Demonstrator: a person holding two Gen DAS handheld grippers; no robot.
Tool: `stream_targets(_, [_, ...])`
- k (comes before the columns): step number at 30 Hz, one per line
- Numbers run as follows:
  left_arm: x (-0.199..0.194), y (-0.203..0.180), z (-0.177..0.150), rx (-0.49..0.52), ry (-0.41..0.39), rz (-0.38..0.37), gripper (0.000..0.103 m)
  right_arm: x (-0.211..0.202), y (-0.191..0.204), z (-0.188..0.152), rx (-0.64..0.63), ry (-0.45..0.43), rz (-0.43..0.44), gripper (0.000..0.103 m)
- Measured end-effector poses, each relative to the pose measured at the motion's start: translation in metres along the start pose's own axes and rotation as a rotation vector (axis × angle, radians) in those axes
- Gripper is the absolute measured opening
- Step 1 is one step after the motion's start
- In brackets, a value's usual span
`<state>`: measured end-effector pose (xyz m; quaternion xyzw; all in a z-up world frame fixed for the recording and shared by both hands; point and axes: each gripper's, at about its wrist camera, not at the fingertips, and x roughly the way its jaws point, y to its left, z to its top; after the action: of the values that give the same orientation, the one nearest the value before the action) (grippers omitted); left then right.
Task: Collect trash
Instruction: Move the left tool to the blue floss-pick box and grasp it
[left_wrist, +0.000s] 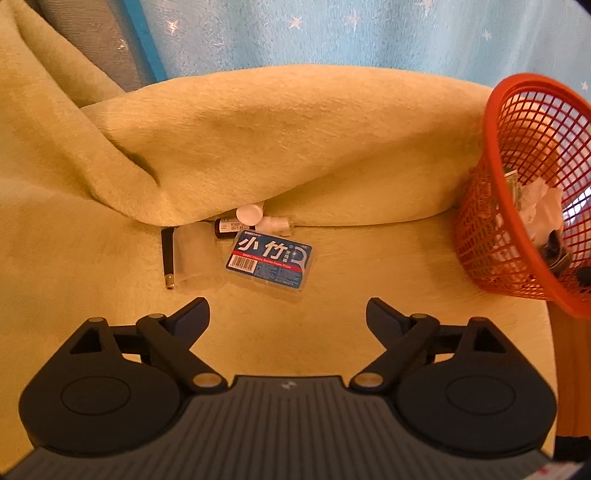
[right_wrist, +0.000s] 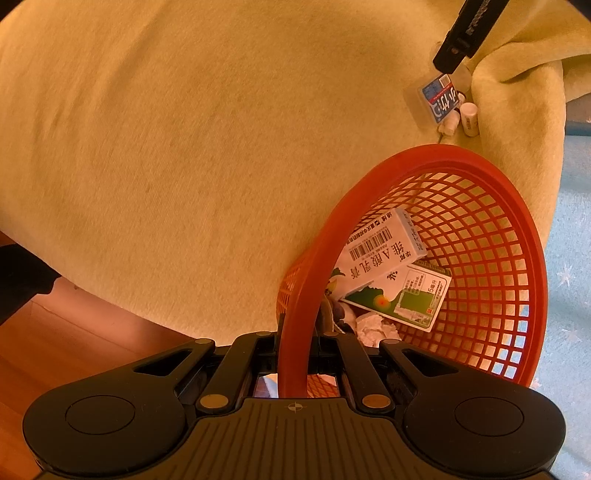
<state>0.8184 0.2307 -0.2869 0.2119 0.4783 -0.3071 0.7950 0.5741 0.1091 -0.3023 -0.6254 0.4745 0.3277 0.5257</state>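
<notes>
Left tongs (left_wrist: 288, 314) spread wide, holding nothing, hovering over the yellow blanket (left_wrist: 332, 155). Just ahead, a blue dental floss box (left_wrist: 269, 262); left of it a clear case (left_wrist: 195, 254) and black stick (left_wrist: 168, 256); behind, a small brown bottle (left_wrist: 226, 227) and white cap (left_wrist: 249, 213). Far right, the orange mesh basket (left_wrist: 476, 229). Right tongs (right_wrist: 293, 354) clamped on the basket's rim, cartons (right_wrist: 384, 254) and crumpled tissue (right_wrist: 373, 326) inside, just ahead.

Left wrist cam looks down fwd over yellow blanket (left_wrist: 258, 147); right wrist cam sits close at orange basket (right_wrist: 424, 162) rim. Both share basket and floss box (left_wrist: 269, 262) (far in right view).
</notes>
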Motion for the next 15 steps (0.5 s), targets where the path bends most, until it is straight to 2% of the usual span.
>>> stream_targets(6, [0.025, 0.007, 0.009, 0.043, -0.002, 0.000, 0.094, -0.001, -0.001, 0.000, 0.002, -0.001, 0.007, 0.001])
stream_targets(15, [0.069, 0.008, 0.020, 0.161, -0.003, -0.010, 0.097, -0.003, -0.006, -0.001, 0.004, -0.010, 0.028, 0.001])
